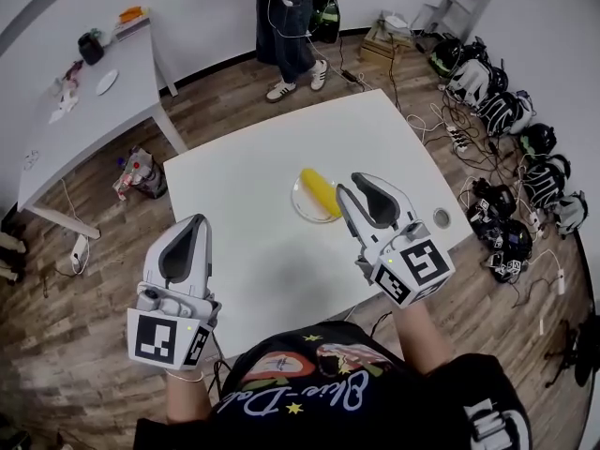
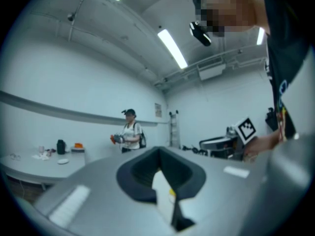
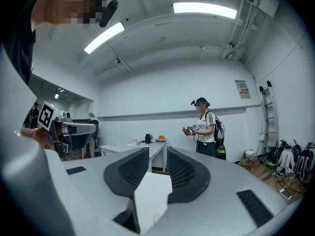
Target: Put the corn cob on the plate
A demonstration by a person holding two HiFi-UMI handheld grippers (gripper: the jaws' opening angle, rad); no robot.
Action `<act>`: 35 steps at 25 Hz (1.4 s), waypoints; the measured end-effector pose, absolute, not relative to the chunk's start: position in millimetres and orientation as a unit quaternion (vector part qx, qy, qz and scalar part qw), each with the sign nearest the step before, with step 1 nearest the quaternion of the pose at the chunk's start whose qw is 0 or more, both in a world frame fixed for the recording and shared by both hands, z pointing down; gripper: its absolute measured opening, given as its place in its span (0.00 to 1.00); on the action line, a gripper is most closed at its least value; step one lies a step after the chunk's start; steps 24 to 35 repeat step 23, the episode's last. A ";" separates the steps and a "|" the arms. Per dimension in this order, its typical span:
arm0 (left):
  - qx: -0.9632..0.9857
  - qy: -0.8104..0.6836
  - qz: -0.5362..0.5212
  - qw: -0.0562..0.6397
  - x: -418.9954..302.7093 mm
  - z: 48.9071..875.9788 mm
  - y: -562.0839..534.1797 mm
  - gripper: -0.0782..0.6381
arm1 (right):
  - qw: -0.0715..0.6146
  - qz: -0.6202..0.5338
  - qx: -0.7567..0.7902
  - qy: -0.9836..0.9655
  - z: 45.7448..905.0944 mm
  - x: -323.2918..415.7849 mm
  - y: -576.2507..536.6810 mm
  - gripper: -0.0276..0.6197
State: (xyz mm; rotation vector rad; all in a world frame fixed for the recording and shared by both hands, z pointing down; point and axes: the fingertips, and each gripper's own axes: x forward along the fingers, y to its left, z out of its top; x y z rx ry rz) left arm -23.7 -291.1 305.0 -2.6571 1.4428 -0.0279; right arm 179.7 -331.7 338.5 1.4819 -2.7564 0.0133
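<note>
The yellow corn cob (image 1: 320,191) lies on a small white plate (image 1: 302,206) near the middle of the white table (image 1: 234,186). My right gripper (image 1: 361,182) hovers just right of the plate and points away from me. Its jaws stand a narrow gap apart with nothing between them, and the right gripper view (image 3: 157,154) shows that gap too. My left gripper (image 1: 190,223) is held over the table's near left part, well clear of the plate. Its jaws meet at the tips in the left gripper view (image 2: 160,151) and hold nothing.
A small round grey thing (image 1: 441,218) sits near the table's right edge. A person (image 1: 286,17) stands beyond the far edge. A grey side table (image 1: 84,111) stands at the left, and bags and cables (image 1: 506,111) crowd the floor at the right.
</note>
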 end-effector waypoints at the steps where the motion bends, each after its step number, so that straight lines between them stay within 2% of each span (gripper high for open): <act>1: -0.877 0.477 -0.009 0.060 -24.6 305.0 -291.0 0.11 | 0.004 0.003 0.473 -0.881 337.2 179.0 -331.5 0.22; 4: -0.876 0.478 -0.010 0.060 -25.1 305.6 -289.6 0.11 | 0.002 0.001 0.474 -0.880 335.8 179.4 -330.3 0.19; 35: -0.872 0.487 -0.011 0.059 -29.4 304.0 -275.9 0.11 | 0.004 -0.001 0.474 -0.881 331.8 181.7 -318.9 0.19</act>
